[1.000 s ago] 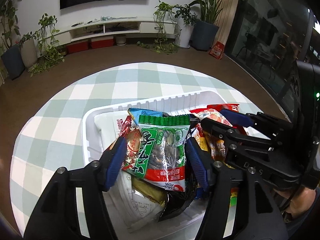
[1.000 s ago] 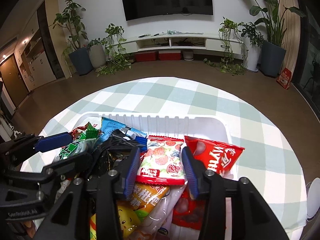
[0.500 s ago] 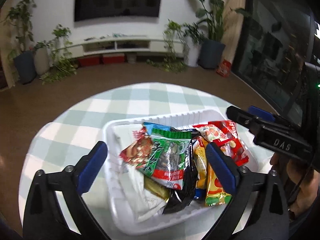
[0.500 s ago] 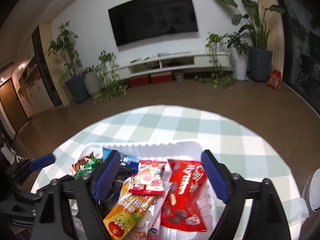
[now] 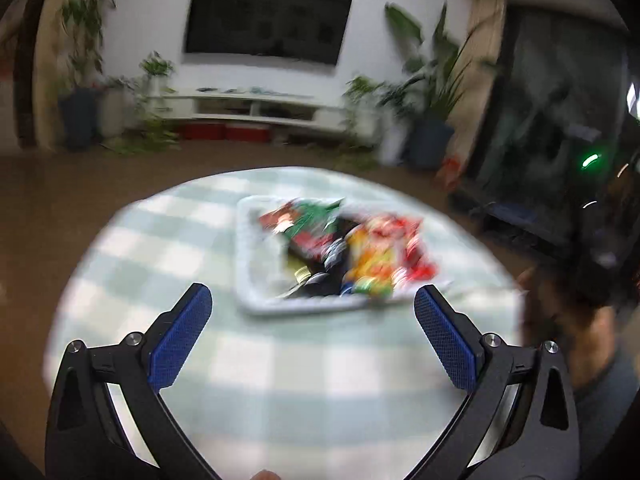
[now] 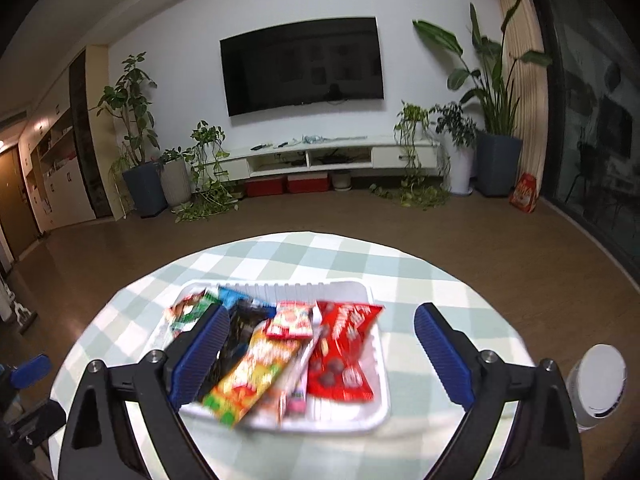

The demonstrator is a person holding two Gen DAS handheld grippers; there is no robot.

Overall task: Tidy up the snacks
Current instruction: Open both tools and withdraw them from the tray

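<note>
Now both claws have let go and pulled back; the left claw (image 5: 312, 316) gapes empty, the right claw (image 6: 320, 344) is widening, nothing between its jaws; the snacks (image 6: 280, 344) lie packed in the white tray (image 6: 376, 408) mid-desk (image 6: 420, 264), so sorting looks finished.

Both wrist views overlook shared tray (image 6: 280, 426).

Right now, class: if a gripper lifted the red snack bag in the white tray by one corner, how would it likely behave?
The red snack bag looks like thin, glossy film, so probably floppy and somewhat slippery. It lies flat atop the pile in the white tray, so likely light.
</note>
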